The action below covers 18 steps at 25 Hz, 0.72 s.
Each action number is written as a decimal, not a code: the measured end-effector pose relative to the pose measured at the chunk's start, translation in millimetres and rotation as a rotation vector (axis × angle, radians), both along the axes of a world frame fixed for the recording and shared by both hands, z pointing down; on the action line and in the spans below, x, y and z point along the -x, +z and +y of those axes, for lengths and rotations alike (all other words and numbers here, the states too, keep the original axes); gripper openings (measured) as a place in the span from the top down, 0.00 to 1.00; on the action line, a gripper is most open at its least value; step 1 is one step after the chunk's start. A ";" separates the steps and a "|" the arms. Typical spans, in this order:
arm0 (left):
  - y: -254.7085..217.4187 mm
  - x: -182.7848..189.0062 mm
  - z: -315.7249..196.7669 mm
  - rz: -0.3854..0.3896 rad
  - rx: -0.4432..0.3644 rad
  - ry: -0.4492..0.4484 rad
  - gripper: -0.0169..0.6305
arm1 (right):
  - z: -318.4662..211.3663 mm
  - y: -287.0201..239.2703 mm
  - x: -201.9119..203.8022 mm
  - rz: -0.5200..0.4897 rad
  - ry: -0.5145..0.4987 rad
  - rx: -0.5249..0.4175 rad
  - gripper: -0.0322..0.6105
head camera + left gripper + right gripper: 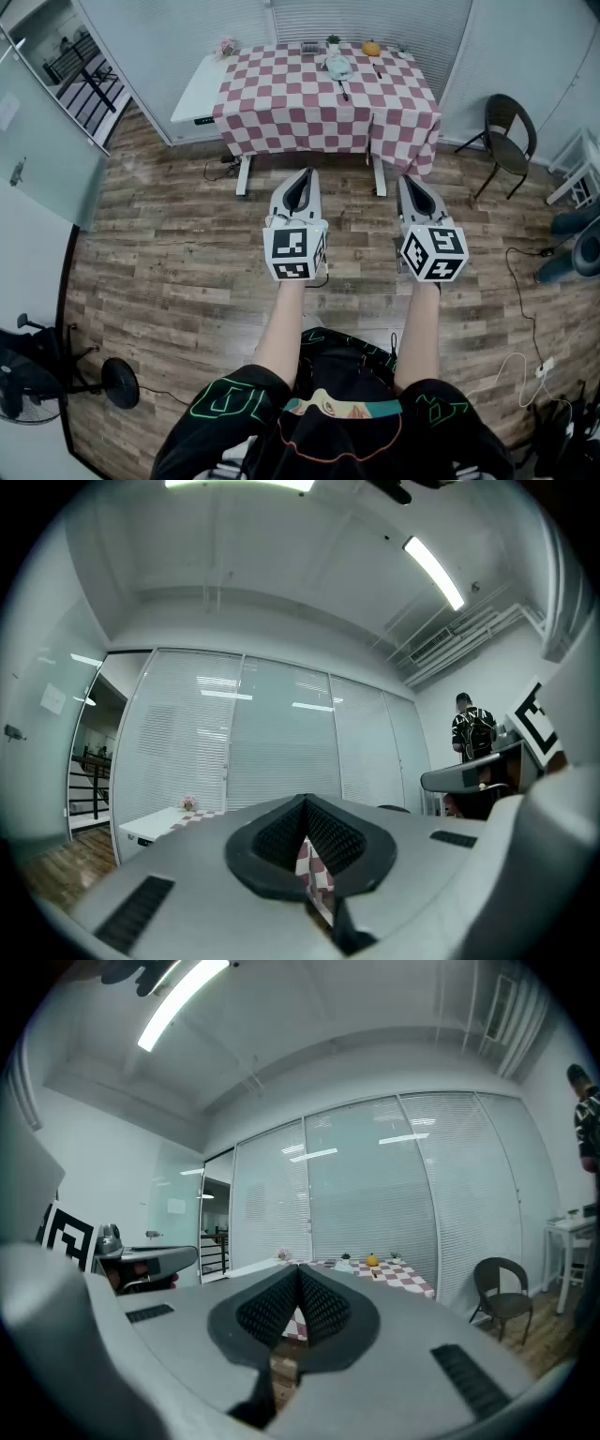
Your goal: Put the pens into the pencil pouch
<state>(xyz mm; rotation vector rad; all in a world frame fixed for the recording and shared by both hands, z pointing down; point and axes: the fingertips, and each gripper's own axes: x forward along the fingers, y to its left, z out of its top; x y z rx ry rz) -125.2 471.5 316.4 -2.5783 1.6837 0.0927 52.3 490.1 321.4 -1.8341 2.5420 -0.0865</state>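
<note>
Grey jaws of the left gripper and right gripper are pressed together with nothing between them. Well beyond the fingertips, ahead and between the two, the pouch and pens lie on a checked table.

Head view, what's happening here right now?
A person stands on the wooden floor holding two grippers: left gripper and right gripper, both shut and empty, held level. The checkered table is well ahead, seemingly out of reach; the pale pouch and a dark pen lie on it untouched.
</note>
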 end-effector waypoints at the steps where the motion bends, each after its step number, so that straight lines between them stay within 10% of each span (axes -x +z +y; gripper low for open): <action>1: -0.8 0.4 0.4 -0.001 0.000 0.000 0.98 | 0.3 -1.1 0.7 0.002 -0.002 -0.002 0.95; 18: -7.3 -8.4 -0.8 0.016 -0.009 0.015 0.98 | -0.5 -11.6 -13.1 -0.001 0.019 -0.035 0.95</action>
